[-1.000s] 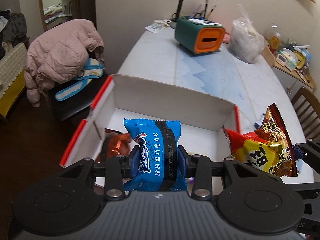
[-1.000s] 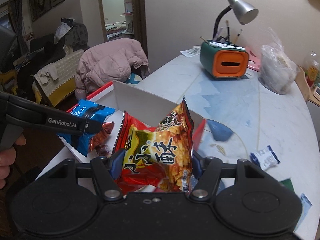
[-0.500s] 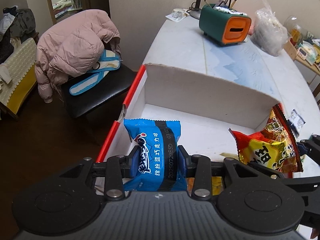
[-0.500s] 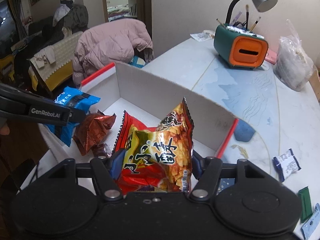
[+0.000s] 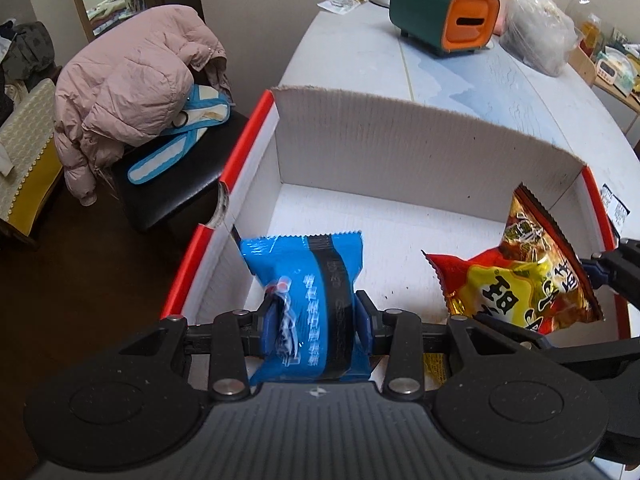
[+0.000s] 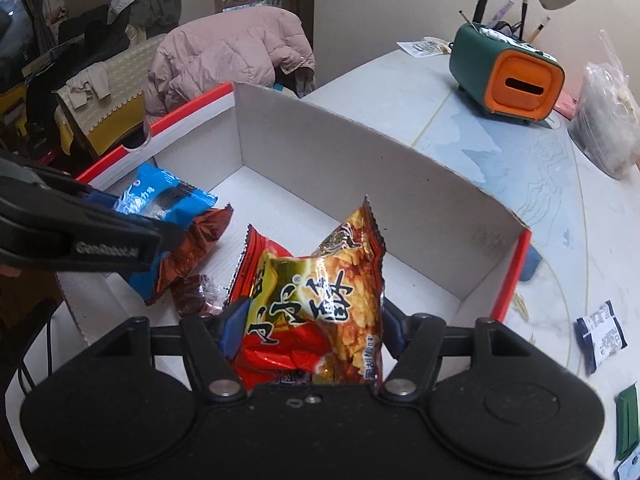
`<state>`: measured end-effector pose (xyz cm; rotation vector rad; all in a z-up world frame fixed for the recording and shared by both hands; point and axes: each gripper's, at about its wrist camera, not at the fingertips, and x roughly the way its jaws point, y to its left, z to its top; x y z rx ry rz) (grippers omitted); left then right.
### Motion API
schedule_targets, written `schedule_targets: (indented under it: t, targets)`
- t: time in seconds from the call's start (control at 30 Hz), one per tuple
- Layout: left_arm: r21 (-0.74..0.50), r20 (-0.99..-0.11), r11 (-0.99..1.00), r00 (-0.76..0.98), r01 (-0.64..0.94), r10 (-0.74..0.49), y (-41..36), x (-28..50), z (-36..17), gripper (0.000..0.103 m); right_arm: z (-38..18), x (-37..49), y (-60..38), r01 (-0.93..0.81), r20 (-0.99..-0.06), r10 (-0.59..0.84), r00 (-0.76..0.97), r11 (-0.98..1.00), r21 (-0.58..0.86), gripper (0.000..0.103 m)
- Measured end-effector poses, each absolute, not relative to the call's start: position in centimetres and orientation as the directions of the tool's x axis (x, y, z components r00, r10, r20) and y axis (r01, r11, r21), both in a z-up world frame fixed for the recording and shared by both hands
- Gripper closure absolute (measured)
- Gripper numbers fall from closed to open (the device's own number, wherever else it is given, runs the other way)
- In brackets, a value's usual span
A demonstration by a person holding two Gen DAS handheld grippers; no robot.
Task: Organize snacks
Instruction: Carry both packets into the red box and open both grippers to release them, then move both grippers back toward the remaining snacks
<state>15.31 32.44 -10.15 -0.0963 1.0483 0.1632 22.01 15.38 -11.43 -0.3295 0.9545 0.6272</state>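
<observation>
On my left wrist view, the left gripper (image 5: 316,322) is clamped across one blue snack packet (image 5: 306,280), its long axis running up and away from me, crimped end toward the far wall of the white cardboard box (image 5: 400,140), over the box floor. One red-and-yellow snack bag (image 5: 524,276) hangs at right.

On my right wrist view, the right gripper (image 6: 310,328) grips that red-and-yellow bag (image 6: 316,300) upright, pointed corner up, above the box (image 6: 360,168). I count two brown wrappers (image 6: 192,248) on the floor beside the blue packet (image 6: 160,200).
</observation>
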Motion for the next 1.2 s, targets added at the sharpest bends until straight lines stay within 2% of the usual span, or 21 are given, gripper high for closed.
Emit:
schedule_targets:
  t: [0.27,0.53,0.87,1.0,1.2]
  targets:
    - [-0.001,-0.871,0.985,0.484,-0.171,0.083,32.0,15.0,-10.5,0.065,-11.3,22.0,15.3,-0.625,-0.832,0.351,0.430,0.780,0.005,0.036]
    - [-0.015,-0.865,0.986,0.496,-0.165,0.070,31.6,14.2,-10.0,0.064,-10.8,21.4,14.7,-0.623,-0.821,0.370,0.434,0.782,0.023,0.026]
    - [-0.025,-0.822,0.993,0.568,-0.113,0.044,30.3,12.5,-7.7,0.055,-8.9,20.3,12.9,-0.606,-0.796,0.401,0.454,0.793,0.054,0.023]
    - [-0.036,-0.800,0.995,0.599,-0.095,0.028,29.6,11.9,-6.5,0.049,-7.5,19.6,12.0,-0.605,-0.773,0.418,0.477,0.794,0.056,0.022]
    - [-0.046,-0.778,0.997,0.628,-0.068,0.007,28.1,11.3,-4.9,0.048,-5.4,18.5,10.4,-0.604,-0.735,0.449,0.509,0.794,0.067,0.020]
